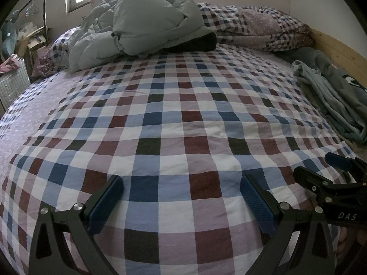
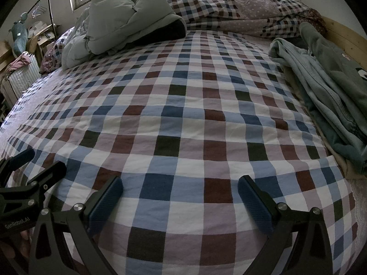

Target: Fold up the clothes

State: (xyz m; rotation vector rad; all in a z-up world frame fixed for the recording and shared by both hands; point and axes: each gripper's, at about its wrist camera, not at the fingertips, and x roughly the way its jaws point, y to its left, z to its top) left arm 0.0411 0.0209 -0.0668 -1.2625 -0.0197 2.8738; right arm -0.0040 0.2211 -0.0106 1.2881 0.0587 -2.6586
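Observation:
A heap of grey-green clothes lies crumpled along the right edge of the bed, far ahead and to the right of both grippers. My left gripper hovers open over the near part of the checked bedsheet, with nothing between its blue pads. My right gripper is open too, just as empty, over the same near stretch of checked bedsheet. Each gripper shows at the edge of the other's view: the right gripper and the left gripper.
A pale green padded jacket is piled at the far left of the bed, with a checked duvet bunched along the far side. A wooden bed frame borders the right. A clothes rack and clutter stand off left.

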